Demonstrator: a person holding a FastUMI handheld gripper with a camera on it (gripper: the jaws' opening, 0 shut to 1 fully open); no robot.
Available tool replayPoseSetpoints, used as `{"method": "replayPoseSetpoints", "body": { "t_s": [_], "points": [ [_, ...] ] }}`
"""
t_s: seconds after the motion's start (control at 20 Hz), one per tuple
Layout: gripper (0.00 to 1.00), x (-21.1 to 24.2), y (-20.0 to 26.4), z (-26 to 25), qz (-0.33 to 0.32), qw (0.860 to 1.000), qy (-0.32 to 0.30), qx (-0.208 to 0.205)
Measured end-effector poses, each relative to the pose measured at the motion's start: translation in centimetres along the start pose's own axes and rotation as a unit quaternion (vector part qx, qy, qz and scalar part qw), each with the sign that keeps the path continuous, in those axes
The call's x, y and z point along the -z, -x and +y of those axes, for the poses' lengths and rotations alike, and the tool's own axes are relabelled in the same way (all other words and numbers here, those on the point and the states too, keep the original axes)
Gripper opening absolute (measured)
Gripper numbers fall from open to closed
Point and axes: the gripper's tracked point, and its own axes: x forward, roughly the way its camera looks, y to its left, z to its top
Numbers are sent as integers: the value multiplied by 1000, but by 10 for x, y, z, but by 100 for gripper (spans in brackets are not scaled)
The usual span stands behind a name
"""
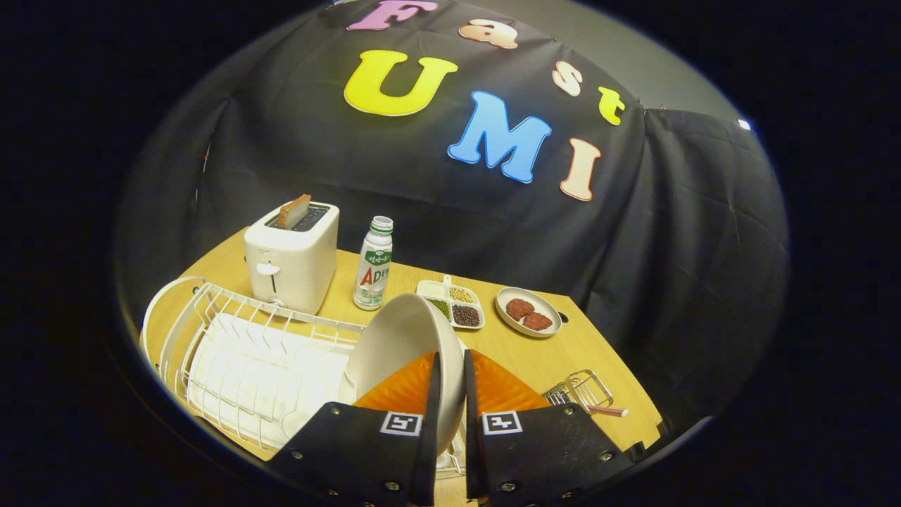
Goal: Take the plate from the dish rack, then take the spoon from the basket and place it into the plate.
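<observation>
step one in hand: gripper (450, 394) clamped on rim of plate (394, 345), both fingers pressing it edge-on, plate tilted upright just above the near end of dish rack (211, 338). right of rack, wire basket (581, 389) with spoon (607, 410) handle protruding, untouched. beyond rack: toaster (292, 257), bottle (373, 264). next: carry plate off rack, set flat on table (521, 352) near basket, release, then fetch spoon.

Black cloth wall (422, 190) hangs in folds behind a light wooden table (535, 359). Grey plain wall (633, 63) shows above the cloth's top edge. Light dim, brightest on the tabletop near its back edge.
</observation>
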Motion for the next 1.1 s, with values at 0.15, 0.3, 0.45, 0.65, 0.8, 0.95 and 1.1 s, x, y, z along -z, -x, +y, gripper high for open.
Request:
{"method": "replayPoseSetpoints", "body": {
  "t_s": [0.15,0.3,0.45,0.65,0.8,0.95,1.1],
  "points": [
    [2,-1,1,-7,7,999,23,25],
    [2,-8,2,-14,8,998,36,42],
    [2,-17,6,-12,1,996,65,57],
    [2,-32,14,-3,-11,990,121,75],
    [2,-42,16,6,-21,983,161,84],
    [2,-55,25,2,-39,979,178,95],
    [2,-60,37,-8,-48,979,171,97]
  ]
}}
